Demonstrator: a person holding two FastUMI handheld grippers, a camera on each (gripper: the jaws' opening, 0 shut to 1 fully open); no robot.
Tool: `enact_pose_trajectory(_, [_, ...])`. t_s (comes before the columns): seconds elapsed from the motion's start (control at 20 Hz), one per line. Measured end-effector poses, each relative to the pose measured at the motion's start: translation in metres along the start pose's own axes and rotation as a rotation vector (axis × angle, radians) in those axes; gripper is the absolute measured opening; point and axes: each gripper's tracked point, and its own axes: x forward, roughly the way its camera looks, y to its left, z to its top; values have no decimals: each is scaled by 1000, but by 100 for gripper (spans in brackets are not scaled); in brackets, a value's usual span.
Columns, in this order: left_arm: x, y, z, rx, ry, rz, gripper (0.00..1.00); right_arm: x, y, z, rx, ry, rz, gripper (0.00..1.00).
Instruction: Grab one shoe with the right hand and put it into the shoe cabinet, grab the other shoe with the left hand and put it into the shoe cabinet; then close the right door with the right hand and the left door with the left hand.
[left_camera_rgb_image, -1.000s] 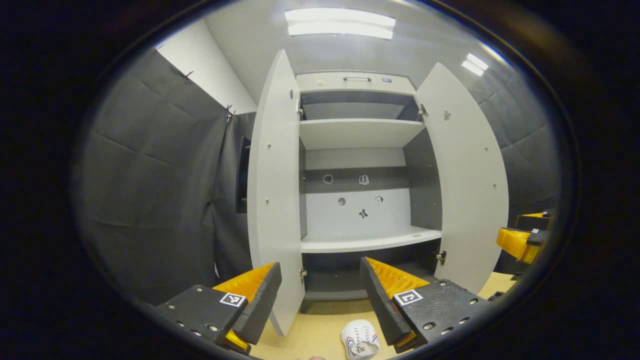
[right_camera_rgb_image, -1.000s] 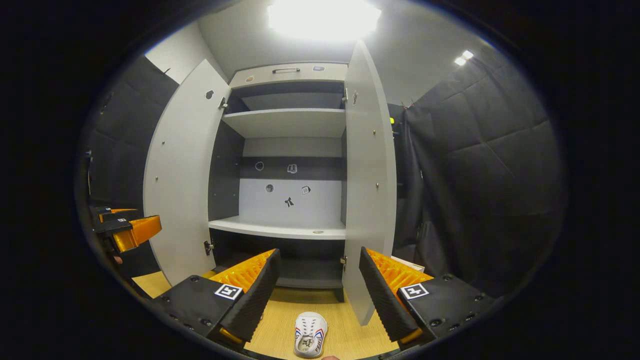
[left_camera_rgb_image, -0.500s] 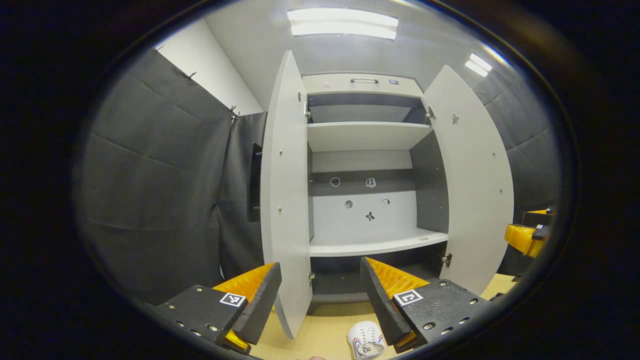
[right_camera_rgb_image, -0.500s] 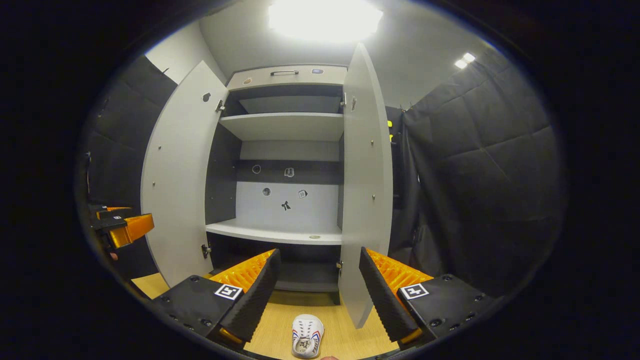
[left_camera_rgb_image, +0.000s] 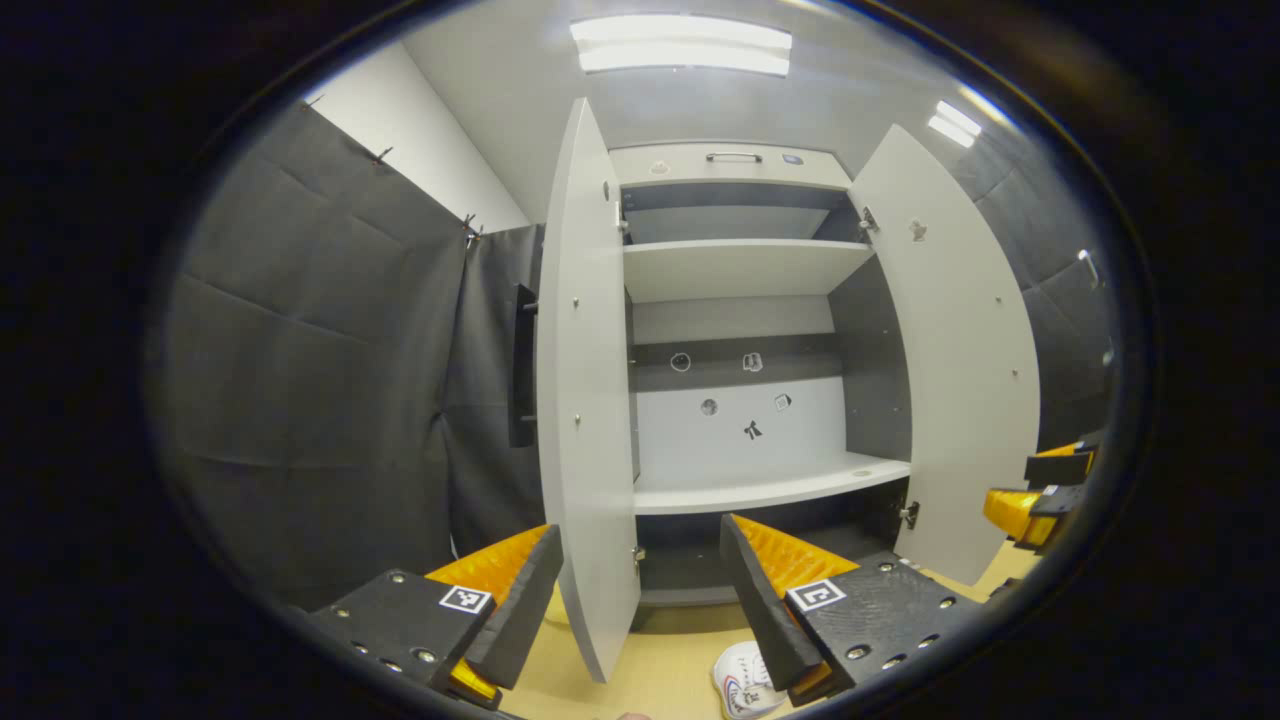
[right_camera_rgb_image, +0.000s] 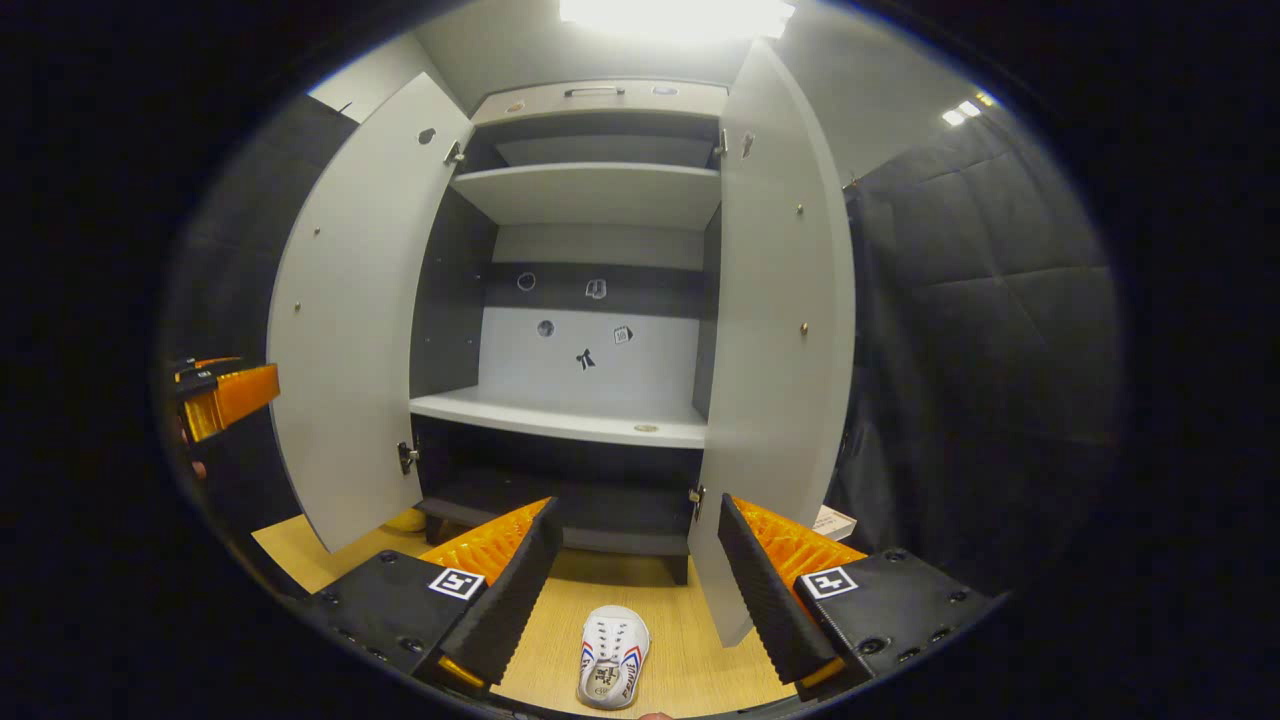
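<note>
The grey shoe cabinet (left_camera_rgb_image: 740, 270) (right_camera_rgb_image: 590, 190) stands with both doors swung wide, its shelves bare. In the right gripper view a white shoe (right_camera_rgb_image: 610, 658) with red and blue stripes lies on the wooden floor, just below and between the fingers of my right gripper (right_camera_rgb_image: 632, 590), which is open. In the left gripper view a white shoe (left_camera_rgb_image: 742, 680) lies low on the floor beside the right finger of my left gripper (left_camera_rgb_image: 640, 600), open too and holding nothing. The cabinet's left door (left_camera_rgb_image: 585, 400) stands edge-on before the left gripper. Each gripper appears far off in the other's view, the right gripper (left_camera_rgb_image: 1040, 490) and the left gripper (right_camera_rgb_image: 225, 392).
Quilted black booth walls (left_camera_rgb_image: 320, 380) (right_camera_rgb_image: 980, 360) flank the cabinet. The right door (right_camera_rgb_image: 780, 330) hangs open close to the right gripper. A small white box (right_camera_rgb_image: 832, 521) lies on the floor behind that door. Light wooden floor (right_camera_rgb_image: 690, 670) runs in front of the cabinet.
The left gripper has drifted left, so the cabinet and shoe slid right in its view. The right gripper has moved nearer the cabinet and tilted down; the shoe sits slightly higher in its view.
</note>
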Motion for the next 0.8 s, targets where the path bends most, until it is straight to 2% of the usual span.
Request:
enact_pose_trajectory(0.5, [2, 27, -8, 47, 26, 77, 91, 64, 25, -95, -48, 248, 79, 99])
enact_pose_trajectory(0.8, [-2, 41, -14, 66, 52, 133, 91, 85, 33, -160, -103, 412, 116, 99])
